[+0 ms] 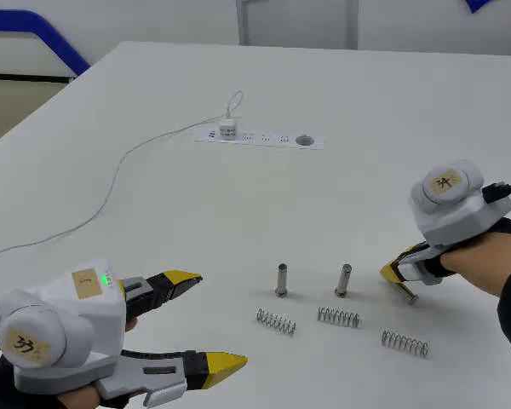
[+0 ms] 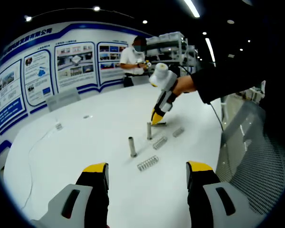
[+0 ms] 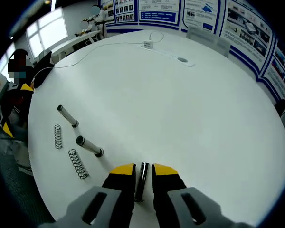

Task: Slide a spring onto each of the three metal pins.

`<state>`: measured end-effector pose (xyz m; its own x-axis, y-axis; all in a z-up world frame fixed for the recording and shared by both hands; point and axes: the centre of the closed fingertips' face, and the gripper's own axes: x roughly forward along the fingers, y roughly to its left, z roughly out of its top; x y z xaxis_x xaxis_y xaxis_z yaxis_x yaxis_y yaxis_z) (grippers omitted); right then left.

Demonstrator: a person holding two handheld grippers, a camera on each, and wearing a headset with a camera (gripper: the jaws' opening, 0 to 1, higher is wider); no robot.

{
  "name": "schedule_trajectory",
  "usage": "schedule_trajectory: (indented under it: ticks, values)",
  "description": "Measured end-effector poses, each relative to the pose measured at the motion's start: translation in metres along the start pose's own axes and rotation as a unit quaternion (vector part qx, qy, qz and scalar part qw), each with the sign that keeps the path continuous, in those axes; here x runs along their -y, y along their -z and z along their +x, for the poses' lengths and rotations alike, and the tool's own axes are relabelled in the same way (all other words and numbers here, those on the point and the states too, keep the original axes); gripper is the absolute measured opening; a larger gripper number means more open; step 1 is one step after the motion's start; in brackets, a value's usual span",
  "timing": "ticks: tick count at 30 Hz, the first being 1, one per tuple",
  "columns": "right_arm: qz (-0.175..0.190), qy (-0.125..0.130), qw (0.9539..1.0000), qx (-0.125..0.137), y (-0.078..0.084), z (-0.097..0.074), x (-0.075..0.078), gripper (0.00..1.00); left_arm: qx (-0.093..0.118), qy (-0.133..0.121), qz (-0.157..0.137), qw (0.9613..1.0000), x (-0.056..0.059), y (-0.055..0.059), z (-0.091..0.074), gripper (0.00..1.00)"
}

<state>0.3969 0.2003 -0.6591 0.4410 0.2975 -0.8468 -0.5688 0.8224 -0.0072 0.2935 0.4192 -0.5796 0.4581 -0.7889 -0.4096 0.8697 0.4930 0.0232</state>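
The held pin (image 3: 143, 179) sits between the yellow-tipped jaws of my right gripper (image 1: 392, 273), which are closed on its shaft. From the head view it slants down and away from the tips toward the table (image 1: 238, 221), at the right end of the row. I cannot tell whether its lower end touches the surface. The left pin (image 1: 282, 279) and the middle pin (image 1: 344, 279) stand upright on the table just beside each other, both bare. The middle pin is near the right gripper's tips but apart from them. Three springs lie flat on the side of the pins nearer to me. The left spring (image 1: 276, 321) is just in front of the left pin and the middle spring (image 1: 338, 317) is just in front of the middle pin. The right spring (image 1: 404, 343) lies a little closer to me, below the held pin. None of them is on a pin. My left gripper (image 1: 221, 319) is at the near left of the table, well apart from the pins, with its jaws spread wide and nothing between them. Farther back on the table lies a white power strip (image 1: 260, 137) with a plug in it and a thin cable (image 1: 111, 187) trailing off to the left. In the left gripper view a person (image 2: 133, 57) stands beyond the far edge of the table, in front of blue-and-white display boards (image 2: 66, 64).
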Motion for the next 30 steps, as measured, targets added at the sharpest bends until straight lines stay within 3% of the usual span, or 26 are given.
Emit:
schedule_trajectory:
  ticks: [4, 21, 30]
  values:
    - [0.022, 0.0, 0.9997, -0.01, 0.003, 0.005, 0.004, 0.11, 0.0, 0.001, 0.0, 1.0, 0.001, 0.0, 0.0, 0.68]
    - [0.029, 0.0, 0.9991, -0.031, 0.01, 0.01, 0.0, 0.1, 0.002, 0.001, -0.002, 1.0, 0.0, 0.0, 0.001, 0.67]
    - [0.025, 0.015, 0.9975, -0.064, 0.01, 0.011, -0.001, 0.1, 0.001, 0.003, -0.001, 1.0, 0.001, 0.001, 0.002, 0.67]
